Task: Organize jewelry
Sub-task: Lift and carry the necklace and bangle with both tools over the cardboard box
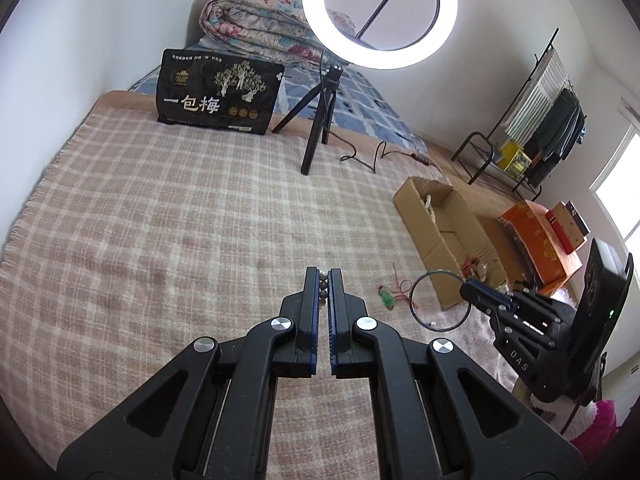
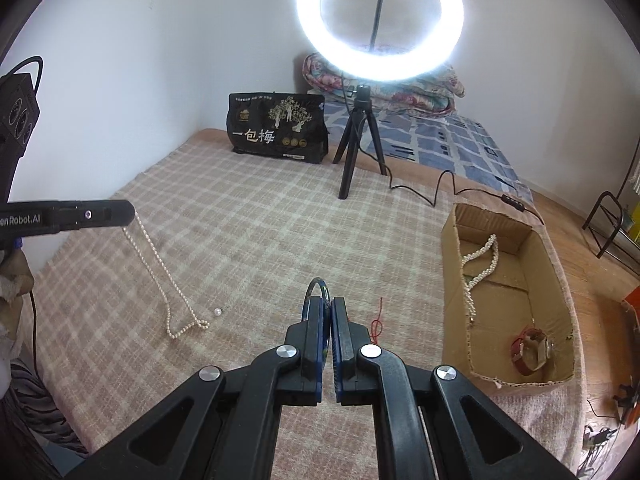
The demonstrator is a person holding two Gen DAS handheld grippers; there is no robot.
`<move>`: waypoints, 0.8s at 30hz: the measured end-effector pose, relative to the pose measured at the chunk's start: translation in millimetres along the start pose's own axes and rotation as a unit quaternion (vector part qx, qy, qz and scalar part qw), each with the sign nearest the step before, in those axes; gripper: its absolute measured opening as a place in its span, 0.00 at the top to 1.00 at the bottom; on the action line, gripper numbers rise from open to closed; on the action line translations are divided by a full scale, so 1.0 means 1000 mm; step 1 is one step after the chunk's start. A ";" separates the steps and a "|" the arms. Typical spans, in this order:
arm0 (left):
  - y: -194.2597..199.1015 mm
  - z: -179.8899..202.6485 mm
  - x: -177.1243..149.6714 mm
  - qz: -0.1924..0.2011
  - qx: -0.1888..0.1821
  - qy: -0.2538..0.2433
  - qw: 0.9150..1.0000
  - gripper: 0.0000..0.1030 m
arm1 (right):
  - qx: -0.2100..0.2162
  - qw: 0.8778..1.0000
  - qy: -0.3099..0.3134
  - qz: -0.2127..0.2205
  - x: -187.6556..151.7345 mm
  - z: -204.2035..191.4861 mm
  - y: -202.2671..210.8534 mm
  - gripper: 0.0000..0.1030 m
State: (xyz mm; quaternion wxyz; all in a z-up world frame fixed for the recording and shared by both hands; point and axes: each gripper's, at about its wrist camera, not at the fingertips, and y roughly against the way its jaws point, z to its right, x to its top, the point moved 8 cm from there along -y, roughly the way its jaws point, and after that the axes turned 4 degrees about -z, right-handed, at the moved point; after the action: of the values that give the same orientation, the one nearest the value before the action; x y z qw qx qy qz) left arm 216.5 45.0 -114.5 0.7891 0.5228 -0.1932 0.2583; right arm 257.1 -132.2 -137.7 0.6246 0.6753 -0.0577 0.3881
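From the left wrist camera, the left tongs (image 1: 324,276) are pressed together on a few beads of a pearl strand (image 1: 322,286), held above the checked blanket (image 1: 160,220) on the bed. To the right, the right tongs (image 1: 470,286) pinch a thin dark bangle (image 1: 440,300) that hangs in the air just beside a cardboard box (image 1: 444,216). A small green charm with red cord (image 1: 390,296) lies on the blanket between the two tools.

From the right wrist camera, the right tongs (image 2: 328,304) are closed on the bangle (image 2: 316,286), seen edge-on. At the left edge, the left tongs (image 2: 130,212) hold the pearl strand (image 2: 160,272), which hangs down and trails onto the blanket (image 2: 280,232); a loose pearl (image 2: 217,312) sits near its lower end. The cardboard box (image 2: 552,272) at right holds a pearl necklace (image 2: 480,264) and what looks like a red-strapped watch (image 2: 532,350). A ring light (image 2: 380,20) stands on a tripod beyond, beside a black bag (image 2: 278,128).
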 end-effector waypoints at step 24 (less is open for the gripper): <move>0.008 0.072 0.051 0.030 -0.065 -0.017 0.997 0.98 | -0.071 0.993 -0.082 0.040 -0.001 0.103 0.046 0.99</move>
State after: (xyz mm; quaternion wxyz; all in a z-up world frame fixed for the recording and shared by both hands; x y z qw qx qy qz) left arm 249.2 -9.0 -52.4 0.8096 0.4691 -0.2386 0.2599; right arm 277.5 -233.9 -93.3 0.6484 0.6557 -0.1632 0.3508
